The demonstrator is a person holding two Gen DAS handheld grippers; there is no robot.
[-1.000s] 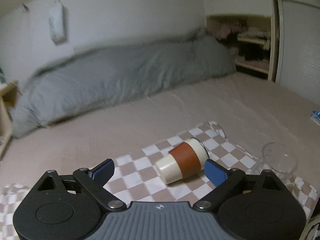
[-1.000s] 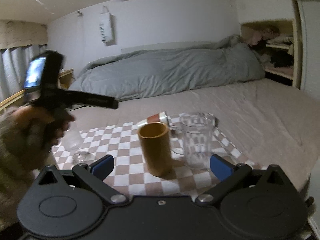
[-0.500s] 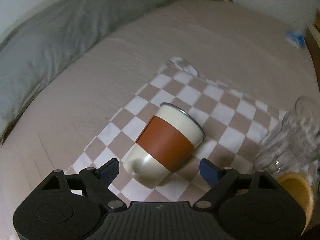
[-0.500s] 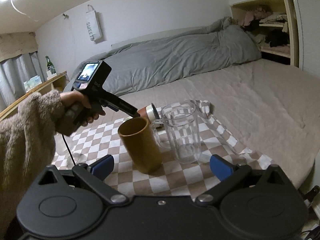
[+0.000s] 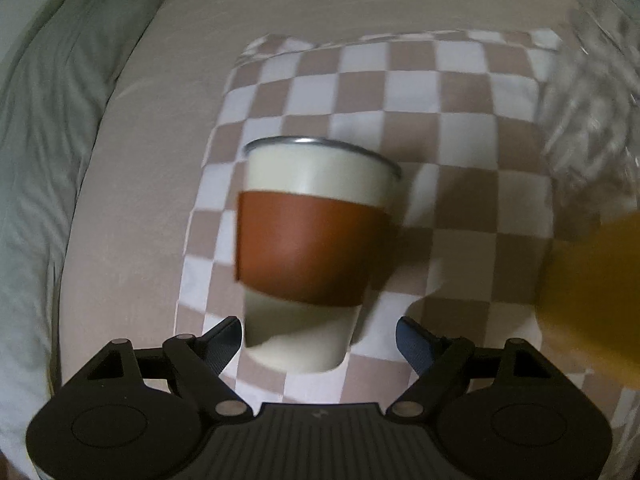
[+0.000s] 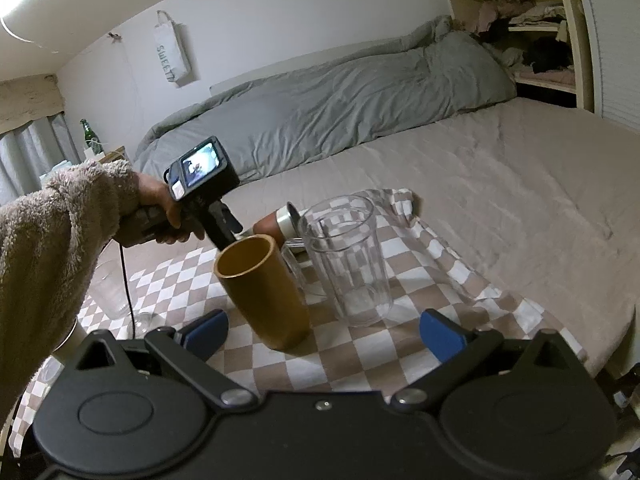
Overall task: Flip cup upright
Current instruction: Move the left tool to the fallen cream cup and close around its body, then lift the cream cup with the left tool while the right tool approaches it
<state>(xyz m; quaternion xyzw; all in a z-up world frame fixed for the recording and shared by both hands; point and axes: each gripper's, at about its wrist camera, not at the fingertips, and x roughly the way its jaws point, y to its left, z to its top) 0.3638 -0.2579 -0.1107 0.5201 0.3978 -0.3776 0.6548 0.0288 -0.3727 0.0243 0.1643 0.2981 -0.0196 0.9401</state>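
A cream cup with a brown sleeve and metal rim (image 5: 308, 240) lies on its side on the checkered cloth (image 5: 460, 92), its base toward my left gripper (image 5: 320, 338). The left gripper is open, its blue pads on either side of the cup's base, close but apart from it. In the right wrist view the cup (image 6: 280, 222) shows partly behind the mustard cup, with the left gripper's body (image 6: 204, 184) above it. My right gripper (image 6: 324, 330) is open and empty, held back near the cloth's front edge.
A mustard-yellow cup (image 6: 262, 288) and a clear glass pitcher (image 6: 346, 260) stand upright right of the lying cup. An upturned wine glass (image 6: 114, 292) sits at the cloth's left. A grey duvet (image 6: 340, 96) lies along the far wall. Shelves (image 6: 532, 36) are at back right.
My left gripper has moved in and down toward the lying cup, so its base now sits between the open pads. The right gripper has shifted slightly and stays open.
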